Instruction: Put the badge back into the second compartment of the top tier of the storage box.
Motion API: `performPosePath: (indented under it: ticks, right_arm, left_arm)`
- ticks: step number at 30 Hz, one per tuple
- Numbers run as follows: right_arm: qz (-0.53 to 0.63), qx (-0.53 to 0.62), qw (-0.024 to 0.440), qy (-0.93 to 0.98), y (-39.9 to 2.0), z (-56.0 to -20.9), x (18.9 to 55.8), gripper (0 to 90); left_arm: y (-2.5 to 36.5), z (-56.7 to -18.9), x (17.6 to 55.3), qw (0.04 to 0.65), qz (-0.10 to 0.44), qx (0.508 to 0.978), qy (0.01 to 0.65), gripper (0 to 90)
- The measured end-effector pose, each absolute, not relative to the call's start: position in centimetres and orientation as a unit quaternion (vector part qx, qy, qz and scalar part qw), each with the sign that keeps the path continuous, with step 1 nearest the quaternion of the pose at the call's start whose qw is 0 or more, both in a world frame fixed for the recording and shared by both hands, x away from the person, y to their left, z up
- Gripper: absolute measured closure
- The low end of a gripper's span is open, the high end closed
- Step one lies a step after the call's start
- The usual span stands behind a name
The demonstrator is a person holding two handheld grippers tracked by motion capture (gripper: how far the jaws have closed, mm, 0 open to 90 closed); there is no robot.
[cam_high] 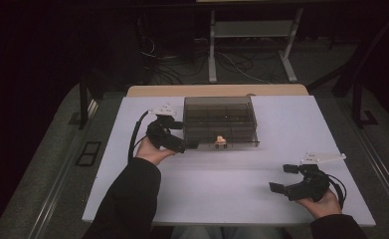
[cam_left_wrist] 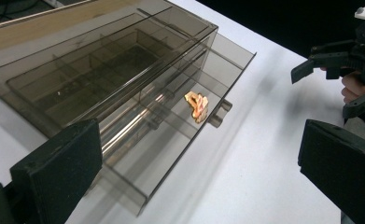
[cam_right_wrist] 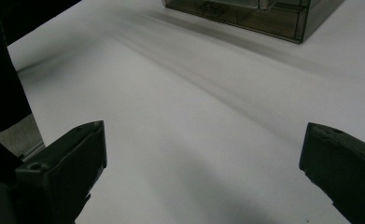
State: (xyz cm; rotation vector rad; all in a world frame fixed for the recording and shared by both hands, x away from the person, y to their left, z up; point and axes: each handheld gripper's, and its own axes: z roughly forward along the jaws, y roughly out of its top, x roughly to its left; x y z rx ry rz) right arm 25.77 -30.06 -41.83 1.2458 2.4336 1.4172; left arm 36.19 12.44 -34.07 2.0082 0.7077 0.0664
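The left gripper [cam_high: 189, 144], jaws wide apart and empty, sat at the smoky plastic drawer box [cam_high: 220, 121] near the table's [cam_high: 217, 194] middle, the small orange piece [cam_high: 220, 141] just at its three o'clock. The box's long axis ran nine to three. The right gripper [cam_high: 283, 178], also spread, waited well apart at five o'clock, so the left was nearer.

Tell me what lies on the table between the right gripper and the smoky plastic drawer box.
Nothing: in the high view, only bare white table separates the right gripper from the drawer box; the right gripper view agrees.
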Motion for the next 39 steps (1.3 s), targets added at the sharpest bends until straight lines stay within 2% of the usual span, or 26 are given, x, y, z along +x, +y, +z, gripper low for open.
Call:
performPosePath:
  ticks: [39]
  right_arm:
    - [0.457,0.403,0.035,0.792,-30.0,-41.9,25.9,0.0]
  left_arm:
    - [16.0,-37.9,30.7,0.498,0.038,0.807,0.315,0.0]
